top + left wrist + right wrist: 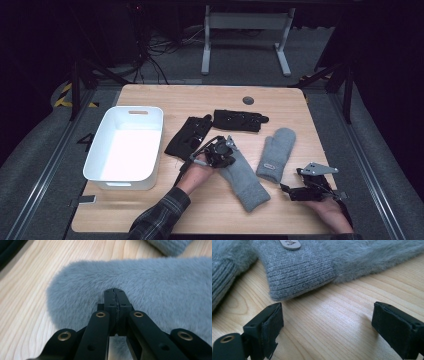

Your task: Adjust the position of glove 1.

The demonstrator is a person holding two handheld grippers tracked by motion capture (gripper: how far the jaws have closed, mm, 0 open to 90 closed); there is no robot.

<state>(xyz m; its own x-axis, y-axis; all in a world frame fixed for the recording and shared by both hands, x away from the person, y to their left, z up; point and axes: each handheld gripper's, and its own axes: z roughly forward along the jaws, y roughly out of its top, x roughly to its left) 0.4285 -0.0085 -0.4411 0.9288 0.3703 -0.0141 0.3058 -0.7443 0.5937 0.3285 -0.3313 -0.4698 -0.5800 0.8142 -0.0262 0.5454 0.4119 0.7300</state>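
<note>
Here the left tool sits on a fuzzy grey mitten in the middle of the table. Its jaws are pressed together, with their tips on the fluff, though I cannot tell if they pinch any. The right tool rests near the other grey mitten, jaws wide apart around nothing.

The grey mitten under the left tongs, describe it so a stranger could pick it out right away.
Start at the white tub on the table's left side, then go right past the black gloves. The grey mitten lies slanted near the front edge, the shut left tongs on its fuzzy end. Unlike the other mitten, it shows no label patch.
</note>
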